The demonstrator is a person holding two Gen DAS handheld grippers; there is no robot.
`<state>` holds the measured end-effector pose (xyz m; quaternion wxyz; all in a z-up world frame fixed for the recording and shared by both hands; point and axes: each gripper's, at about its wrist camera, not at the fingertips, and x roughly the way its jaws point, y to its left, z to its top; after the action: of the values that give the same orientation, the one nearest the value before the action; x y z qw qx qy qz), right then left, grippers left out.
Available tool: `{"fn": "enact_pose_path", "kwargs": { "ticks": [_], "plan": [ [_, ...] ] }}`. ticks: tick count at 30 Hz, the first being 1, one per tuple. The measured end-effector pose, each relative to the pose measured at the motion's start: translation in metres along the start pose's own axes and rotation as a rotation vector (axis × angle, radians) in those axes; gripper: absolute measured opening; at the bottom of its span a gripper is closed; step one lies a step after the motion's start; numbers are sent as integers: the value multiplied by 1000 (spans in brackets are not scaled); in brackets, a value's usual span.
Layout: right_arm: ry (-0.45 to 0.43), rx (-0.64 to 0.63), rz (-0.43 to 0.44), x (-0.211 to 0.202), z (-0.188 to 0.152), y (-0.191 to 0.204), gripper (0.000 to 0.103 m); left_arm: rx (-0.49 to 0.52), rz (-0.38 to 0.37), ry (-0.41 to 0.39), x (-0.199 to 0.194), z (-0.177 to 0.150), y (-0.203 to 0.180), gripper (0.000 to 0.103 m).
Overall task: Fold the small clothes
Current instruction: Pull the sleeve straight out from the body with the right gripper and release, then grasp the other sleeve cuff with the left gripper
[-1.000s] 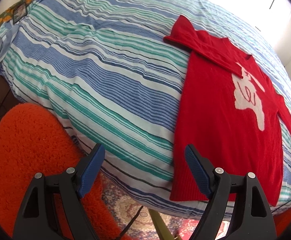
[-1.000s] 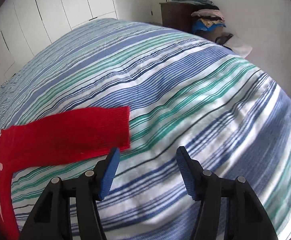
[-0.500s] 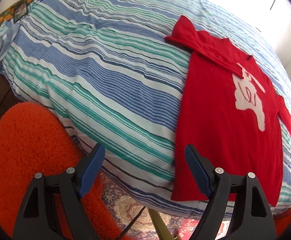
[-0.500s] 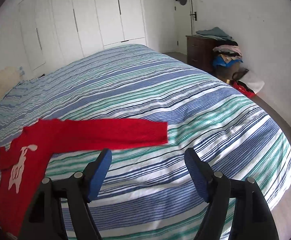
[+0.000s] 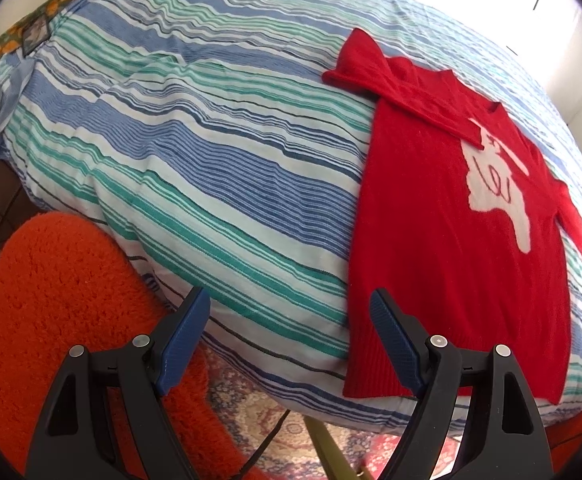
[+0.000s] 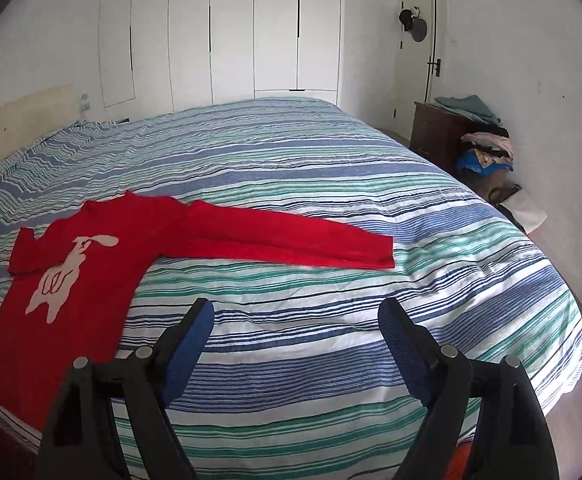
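A red sweater (image 5: 443, 240) with a white figure on its chest lies flat on the striped bed (image 5: 195, 152). Its hem hangs at the bed's near edge. One sleeve is folded across the collar. My left gripper (image 5: 291, 328) is open and empty, just off the bed's edge, left of the hem. In the right wrist view the sweater (image 6: 79, 264) lies at the left, its other sleeve (image 6: 291, 240) stretched out to the right across the bed (image 6: 331, 168). My right gripper (image 6: 297, 336) is open and empty, held back above the bed's near edge.
An orange shaggy rug (image 5: 63, 304) and a patterned carpet (image 5: 275, 436) lie on the floor below the bed. White wardrobe doors (image 6: 235, 32) stand behind the bed. A dark dresser (image 6: 439, 132) with piled clothes (image 6: 487, 148) stands at the right wall.
My right gripper has pulled back and up from the sleeve end, so the whole sweater and the room now show. My left gripper has hardly moved.
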<state>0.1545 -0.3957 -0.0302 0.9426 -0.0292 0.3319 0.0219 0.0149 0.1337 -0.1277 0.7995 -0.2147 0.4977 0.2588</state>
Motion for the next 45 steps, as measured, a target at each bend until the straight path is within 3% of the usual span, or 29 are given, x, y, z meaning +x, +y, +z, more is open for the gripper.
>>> {"fn": "enact_pose_path", "kwargs": {
  "ticks": [14, 26, 34, 40, 42, 45],
  "plan": [
    [3, -15, -4, -2, -3, 6, 83, 20, 38, 4, 2, 0, -2, 85],
    [15, -31, -5, 2, -4, 8, 83, 18, 19, 18, 4, 0, -3, 85],
    [15, -33, -5, 2, -4, 11, 83, 75, 1, 47, -9, 0, -16, 84],
    [15, -11, 8, 2, -5, 8, 83, 348, -165, -61, -62, 40, -96, 86],
    [21, 2, 17, 5, -4, 6, 83, 449, -170, -111, -63, 58, -131, 95],
    [27, 32, 36, 8, -3, 2, 83, 606, -126, -172, -32, 82, -193, 95]
  ]
}}
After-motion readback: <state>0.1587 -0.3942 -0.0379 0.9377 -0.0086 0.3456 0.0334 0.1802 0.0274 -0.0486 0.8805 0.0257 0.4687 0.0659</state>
